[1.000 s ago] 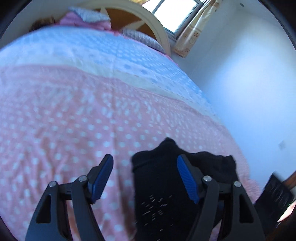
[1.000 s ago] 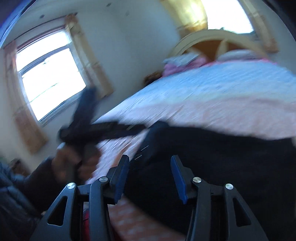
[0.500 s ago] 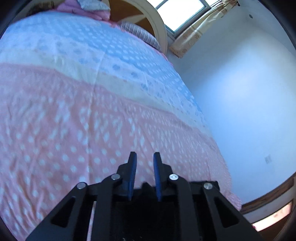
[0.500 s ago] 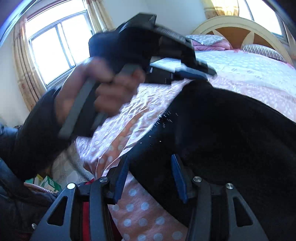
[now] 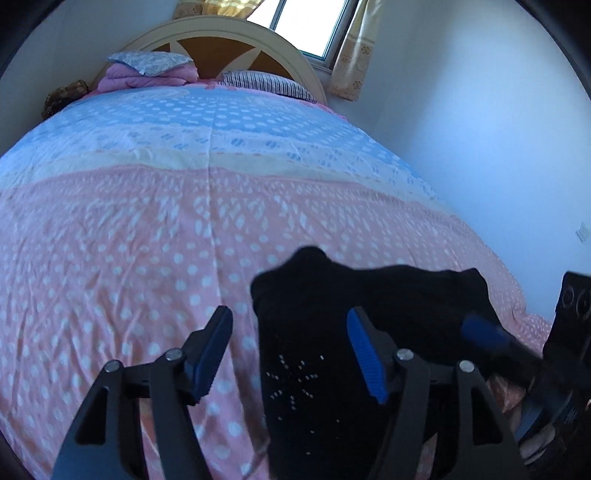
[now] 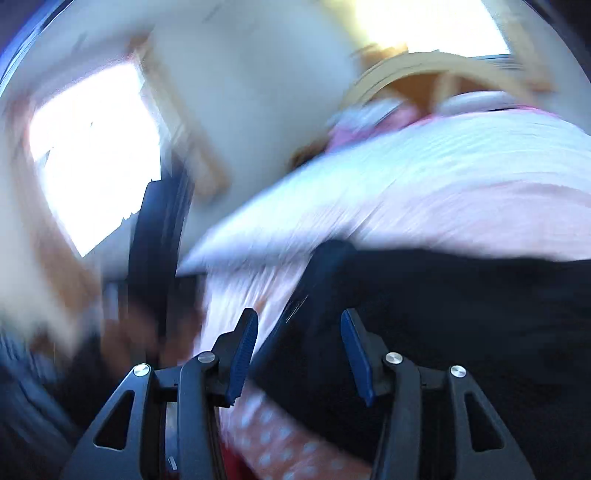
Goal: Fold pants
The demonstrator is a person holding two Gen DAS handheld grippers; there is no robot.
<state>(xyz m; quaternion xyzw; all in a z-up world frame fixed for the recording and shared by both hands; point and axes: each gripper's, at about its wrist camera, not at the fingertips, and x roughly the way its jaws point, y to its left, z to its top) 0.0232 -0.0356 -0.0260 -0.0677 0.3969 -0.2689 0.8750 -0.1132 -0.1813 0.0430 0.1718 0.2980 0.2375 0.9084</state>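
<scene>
Loosely, left gripper (image 5: pixel 291 354) opening over pants (image 5: pixel 369 295)

Bed (image 5: pixel 147 229) wide open from 9 to 1 o'clock of the left tool (image 5: pixel 291 352), flat quilt only. Black pants (image 5: pixel 317 369) bunch at 6. Right tool (image 6: pixel 295 354) crowds 4. Pillows (image 5: pixel 266 83) and headboard (image 5: pixel 236 37) block 12; wall (image 5: pixel 480 129) closes 2.

Daylight poured in from the windows (image 5: pixel 295 26), blown out white. Left wrist view was sharp, fisheye-bent edges; right wrist view was badly motion-smeared.
</scene>
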